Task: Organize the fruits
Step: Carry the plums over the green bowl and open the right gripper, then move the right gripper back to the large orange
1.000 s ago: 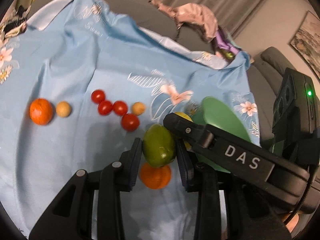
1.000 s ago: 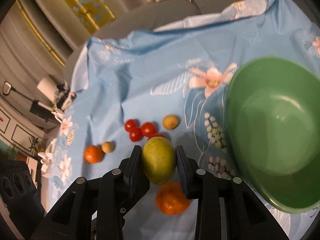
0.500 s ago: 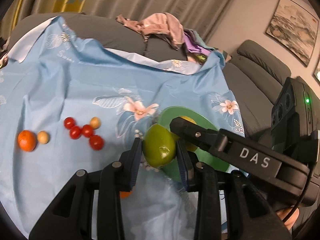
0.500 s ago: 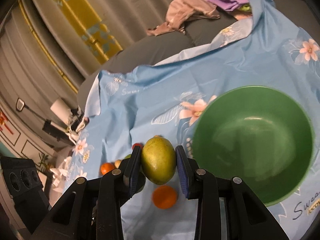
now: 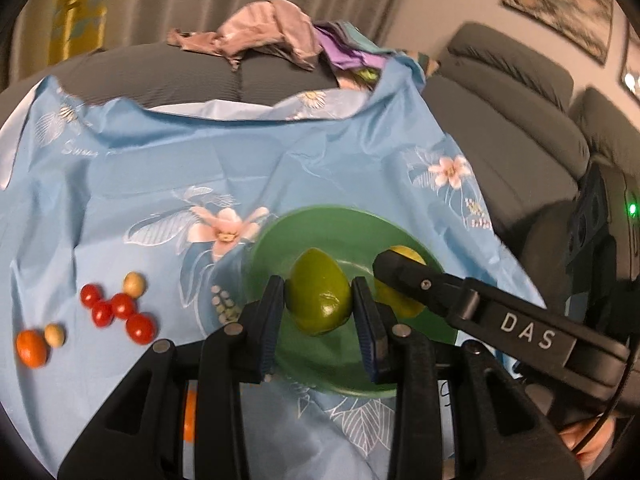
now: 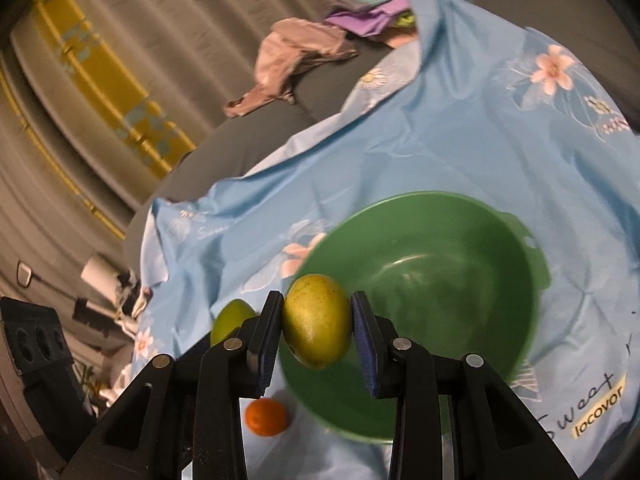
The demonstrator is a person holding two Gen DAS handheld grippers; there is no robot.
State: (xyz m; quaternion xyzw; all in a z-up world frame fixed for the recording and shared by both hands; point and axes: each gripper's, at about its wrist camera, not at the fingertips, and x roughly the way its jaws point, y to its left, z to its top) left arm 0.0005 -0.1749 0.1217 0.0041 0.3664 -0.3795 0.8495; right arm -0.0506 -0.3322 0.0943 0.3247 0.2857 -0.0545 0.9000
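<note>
My left gripper [image 5: 318, 300] is shut on a green mango [image 5: 318, 297] and holds it above the green bowl [image 5: 280, 236]. My right gripper [image 6: 318, 322] is shut on a yellow-green mango [image 6: 317, 326] over the near left rim of the bowl [image 6: 440, 248]. In the left wrist view the right gripper's finger [image 5: 460, 300] crosses the bowl with its yellow mango [image 5: 404, 304] behind it. The left gripper's green mango [image 6: 232, 320] shows in the right wrist view. The bowl's inside looks empty.
Several cherry tomatoes [image 5: 116, 312], two small tan fruits [image 5: 134, 284] and an orange [image 5: 31, 348] lie on the blue flowered cloth [image 5: 160, 184] to the left. Another orange [image 6: 266, 416] lies near the bowl. Crumpled clothes [image 5: 272, 36] sit on the grey sofa behind.
Both grippers have lifted and moved right with their mangoes, from above the loose fruit to over the green bowl. The bowl is now under both.
</note>
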